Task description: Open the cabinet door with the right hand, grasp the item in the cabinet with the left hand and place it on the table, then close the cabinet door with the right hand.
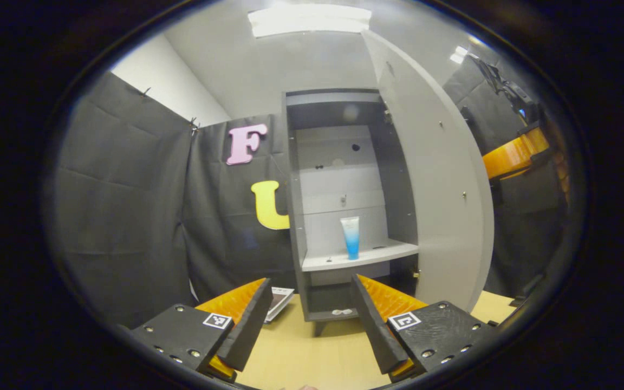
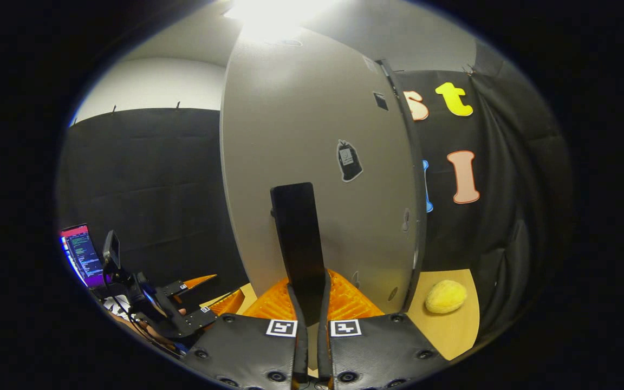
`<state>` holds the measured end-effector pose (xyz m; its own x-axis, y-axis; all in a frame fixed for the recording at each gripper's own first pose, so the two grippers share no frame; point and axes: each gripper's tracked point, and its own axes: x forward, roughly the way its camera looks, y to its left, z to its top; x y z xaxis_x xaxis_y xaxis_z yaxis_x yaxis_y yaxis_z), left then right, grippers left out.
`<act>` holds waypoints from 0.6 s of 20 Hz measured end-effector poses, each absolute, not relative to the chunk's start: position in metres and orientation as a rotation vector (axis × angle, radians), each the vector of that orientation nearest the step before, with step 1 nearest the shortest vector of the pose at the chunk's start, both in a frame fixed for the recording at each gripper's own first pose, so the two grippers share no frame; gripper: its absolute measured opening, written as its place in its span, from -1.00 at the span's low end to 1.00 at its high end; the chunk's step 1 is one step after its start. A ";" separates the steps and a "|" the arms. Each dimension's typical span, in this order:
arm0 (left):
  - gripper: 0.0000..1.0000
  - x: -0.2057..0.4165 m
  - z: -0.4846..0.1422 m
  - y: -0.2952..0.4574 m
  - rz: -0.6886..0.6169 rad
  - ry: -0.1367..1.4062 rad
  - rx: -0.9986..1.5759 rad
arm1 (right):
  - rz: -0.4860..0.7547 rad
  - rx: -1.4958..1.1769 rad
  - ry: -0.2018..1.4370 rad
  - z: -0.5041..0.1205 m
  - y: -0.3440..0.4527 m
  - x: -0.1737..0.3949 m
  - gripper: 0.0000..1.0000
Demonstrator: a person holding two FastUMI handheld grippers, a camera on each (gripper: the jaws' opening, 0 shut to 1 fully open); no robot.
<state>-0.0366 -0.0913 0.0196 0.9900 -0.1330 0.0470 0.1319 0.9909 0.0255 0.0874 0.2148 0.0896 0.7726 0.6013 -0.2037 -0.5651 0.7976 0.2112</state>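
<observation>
The grey cabinet (image 1: pixel 344 108) stands with its door (image 1: pixel 436 179) swung out to the right. Upright on its white shelf (image 1: pixel 366 255) is a white tube with a blue lower end (image 1: pixel 350 238). My left gripper (image 1: pixel 312 292) is open above the wooden table (image 1: pixel 301 352), short of the cabinet and lower than the shelf, nothing between its fingers. In the right gripper view my right gripper (image 2: pixel 307 306) is shut on the black handle (image 2: pixel 297 233) of the door (image 2: pixel 290 135). The left gripper (image 2: pixel 193 303) also appears low on the left there.
A yellow spongy lump (image 2: pixel 444 296) lies on the table to the right of the door's hinge edge. A small printed card (image 1: pixel 279 300) lies on the table left of the cabinet's foot. A lit screen on a stand (image 2: pixel 82 254) is at far left.
</observation>
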 end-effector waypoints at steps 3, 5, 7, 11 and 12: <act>0.75 -0.036 0.018 -0.114 -0.156 -0.042 0.020 | 0.598 0.145 0.262 0.086 0.189 0.073 -0.83; 0.75 -0.036 0.017 -0.125 -0.165 -0.035 0.018 | 0.574 0.148 0.256 0.086 0.174 0.075 -0.84; 0.75 -0.036 0.017 -0.137 -0.170 -0.028 0.019 | 0.546 0.153 0.249 0.085 0.159 0.077 -0.89; 0.75 -0.034 0.015 -0.156 -0.175 -0.014 0.010 | 0.464 0.128 0.225 0.086 0.127 0.080 -0.94; 0.75 -0.033 0.015 -0.160 -0.176 -0.009 0.006 | 0.436 0.121 0.214 0.085 0.118 0.082 -0.85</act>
